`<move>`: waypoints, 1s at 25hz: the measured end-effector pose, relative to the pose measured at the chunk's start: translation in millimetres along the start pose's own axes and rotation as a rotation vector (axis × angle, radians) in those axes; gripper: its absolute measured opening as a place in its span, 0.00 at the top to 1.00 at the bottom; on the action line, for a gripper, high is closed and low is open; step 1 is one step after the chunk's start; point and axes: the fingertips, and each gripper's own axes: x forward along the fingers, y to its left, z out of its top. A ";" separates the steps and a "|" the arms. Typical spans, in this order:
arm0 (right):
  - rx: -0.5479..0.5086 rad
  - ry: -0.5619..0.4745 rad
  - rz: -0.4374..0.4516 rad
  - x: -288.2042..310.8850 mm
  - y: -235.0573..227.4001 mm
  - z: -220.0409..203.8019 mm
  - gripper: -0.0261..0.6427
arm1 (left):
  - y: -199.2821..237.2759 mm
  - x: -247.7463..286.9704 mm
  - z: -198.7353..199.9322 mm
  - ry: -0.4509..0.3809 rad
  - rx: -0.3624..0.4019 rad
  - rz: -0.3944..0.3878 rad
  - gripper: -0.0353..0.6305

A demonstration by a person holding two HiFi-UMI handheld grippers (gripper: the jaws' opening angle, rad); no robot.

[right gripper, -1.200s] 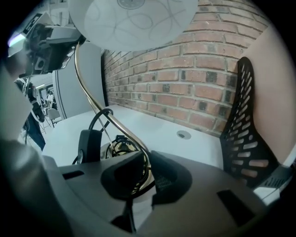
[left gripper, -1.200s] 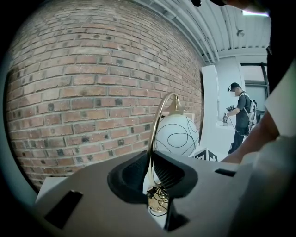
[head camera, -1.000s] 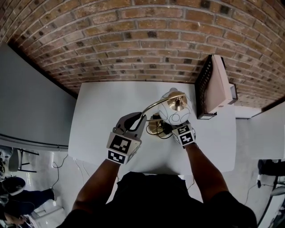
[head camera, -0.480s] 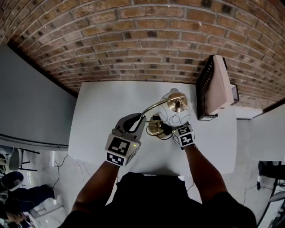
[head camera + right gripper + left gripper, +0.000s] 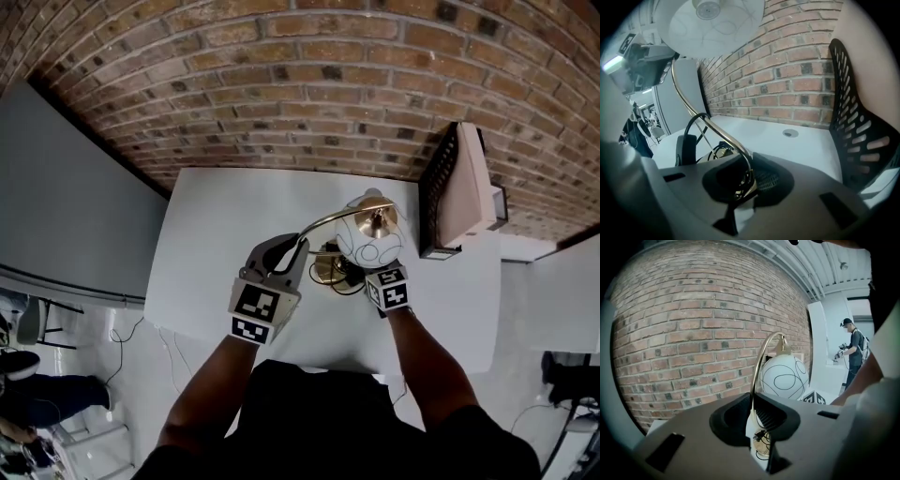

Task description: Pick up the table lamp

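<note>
The table lamp has a white globe shade (image 5: 368, 239) with black line drawing, a curved brass stem (image 5: 323, 221) and a brass base (image 5: 327, 270) on the white table (image 5: 216, 244). My left gripper (image 5: 296, 251) is shut on the brass stem (image 5: 756, 376), with the globe (image 5: 784, 377) just beyond it. My right gripper (image 5: 364, 272) is shut on the lower end of the stem (image 5: 740, 161) by the base, under the shade (image 5: 712, 23). A black cable (image 5: 689, 129) loops beside the base. Whether the base rests on the table I cannot tell.
A black perforated rack (image 5: 437, 192) holding a beige board (image 5: 467, 183) stands at the table's right edge, close to the globe. A brick wall (image 5: 309, 103) runs behind the table. A round cable hole (image 5: 789, 133) is in the tabletop. A person (image 5: 853, 352) stands far off.
Both grippers and the lamp keep their places and grips; only the head view has shifted slightly.
</note>
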 end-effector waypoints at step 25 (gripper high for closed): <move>0.053 -0.073 -0.160 -105.1 72.7 48.2 0.89 | 17.3 -74.2 75.4 -0.161 0.000 -0.202 0.89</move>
